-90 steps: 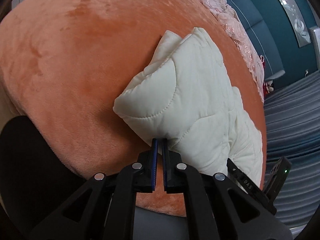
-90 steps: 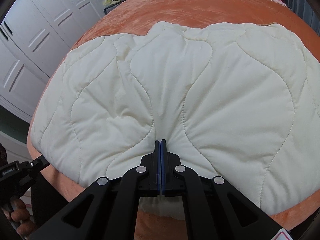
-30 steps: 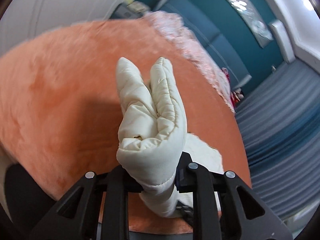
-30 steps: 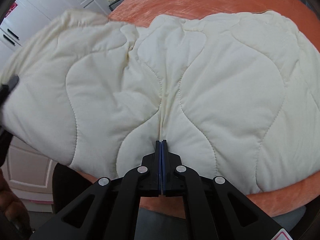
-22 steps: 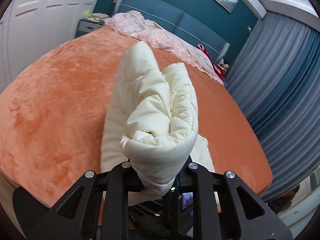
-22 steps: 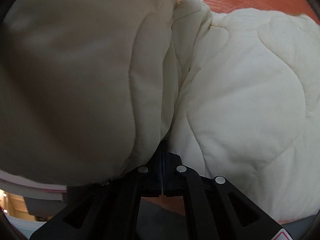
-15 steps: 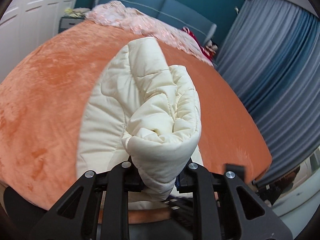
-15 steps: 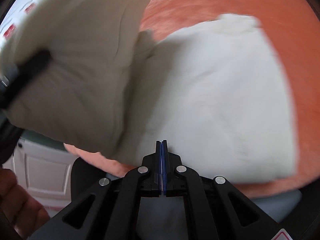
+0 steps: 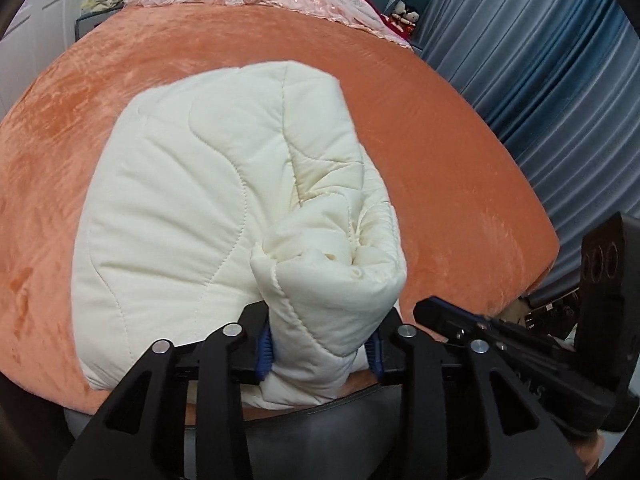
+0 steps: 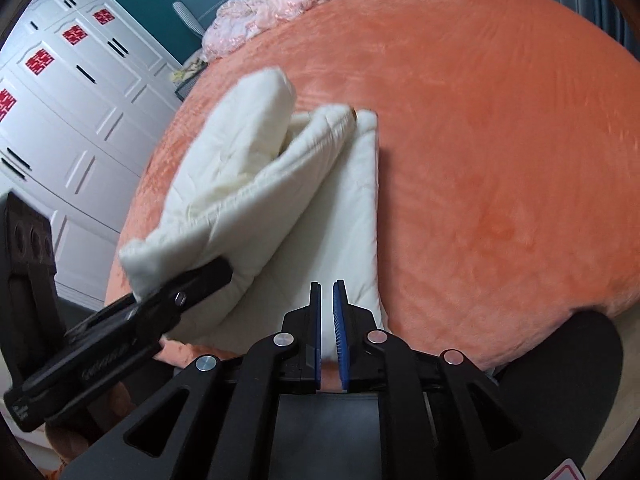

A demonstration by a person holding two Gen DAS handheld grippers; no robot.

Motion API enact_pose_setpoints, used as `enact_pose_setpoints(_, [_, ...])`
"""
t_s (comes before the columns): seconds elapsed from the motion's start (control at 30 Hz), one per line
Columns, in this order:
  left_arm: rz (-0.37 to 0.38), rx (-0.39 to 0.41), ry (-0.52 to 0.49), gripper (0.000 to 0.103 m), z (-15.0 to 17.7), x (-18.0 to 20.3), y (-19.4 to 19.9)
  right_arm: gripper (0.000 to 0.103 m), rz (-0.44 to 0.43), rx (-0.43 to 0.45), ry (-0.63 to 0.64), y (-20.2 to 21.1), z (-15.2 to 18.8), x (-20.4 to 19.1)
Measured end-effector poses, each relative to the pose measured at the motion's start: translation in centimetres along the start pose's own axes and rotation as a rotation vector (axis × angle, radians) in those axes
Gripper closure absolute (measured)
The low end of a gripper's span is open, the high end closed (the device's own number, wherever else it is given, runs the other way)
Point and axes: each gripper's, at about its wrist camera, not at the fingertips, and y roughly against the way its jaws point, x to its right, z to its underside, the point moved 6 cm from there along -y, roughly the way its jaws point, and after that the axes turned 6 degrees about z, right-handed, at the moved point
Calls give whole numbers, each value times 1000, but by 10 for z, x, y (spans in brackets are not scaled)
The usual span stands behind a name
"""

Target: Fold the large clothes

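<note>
**Quilted garment half folded, left gripper carrying the flap**

The cream quilted garment [image 9: 208, 208] lies on the near part of the orange plush bedspread [image 9: 460, 168], its body at about 10 o'clock in the left wrist view. It looks light, thick and springy: the padding puffs out wherever it is bunched, so folds will likely spring back unless pressed flat. The fabric seems soft rather than slippery.

The left gripper [image 9: 320, 350] has a fat bunched edge between its blue pads [image 9: 264, 346]; its jaws have just been opening, yet the padding still fills the gap and bulges above it, so it seems clamped. A stitched hem or edge such as this looks the best hold, since the middle only compresses.

In the right wrist view the garment [image 10: 280, 208] runs long from 7 o'clock towards 12 o'clock, narrowing towards the far end. The right gripper [image 10: 327, 332] has just been opening; its fingers stand slightly apart with nothing between them, over the near hem.
</note>
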Motion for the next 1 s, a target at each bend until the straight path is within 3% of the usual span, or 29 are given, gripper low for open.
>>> enact_pose_setpoints(0.03, [24, 16, -13, 55, 0, 5, 12, 90, -8, 15, 0, 6, -7, 0])
enact_pose_setpoints(0.07, [54, 30, -16, 46, 0, 7, 24, 82, -19, 32, 0, 14, -14, -5])
enact_pose_setpoints(0.1, [87, 50, -5, 42, 0, 9, 39, 65, -30, 48, -2, 19, -21, -13])
enact_pose_setpoints(0.17, [137, 95, 53, 38, -3, 3, 70, 46, -63, 81, -7, 28, -36, -22])
enact_pose_setpoints(0.23, [154, 160, 118, 38, -11, -12, 98, 46, -115, 103, -11, 33, -54, -38])
enact_pose_setpoints(0.33, [70, 240, 181, 38, -32, -46, 123, 46, -160, 90, -49, 28, -85, -57])
enact_pose_setpoints(0.4, [-11, 258, 222, 39, -43, -71, 129, 45, -170, 48, -94, 20, -98, -64])
enact_pose_setpoints(0.57, [-82, 249, 274, 39, -52, -101, 124, 45, -128, -63, -91, -9, -96, -91])
enact_pose_setpoints(0.63, [-98, 225, 273, 39, -54, -103, 115, 48, -94, -139, -100, -23, -81, -92])
enact_pose_setpoints(0.7, [-100, 210, 274, 40, -55, -103, 108, 86, -78, -162, -87, -34, -71, -93])
enact_pose_setpoints(0.83, [-127, 163, 236, 48, -56, -95, 92, 91, -75, -76, -47, -11, -66, -84])
enact_pose_setpoints(0.93, [-123, 112, 200, 53, -49, -82, 74, 92, 3, -21, -24, 3, -57, -61])
enact_pose_setpoints(1.0, [-120, 73, 174, 56, -42, -73, 59, 92, 55, -33, -22, -2, -47, -41])
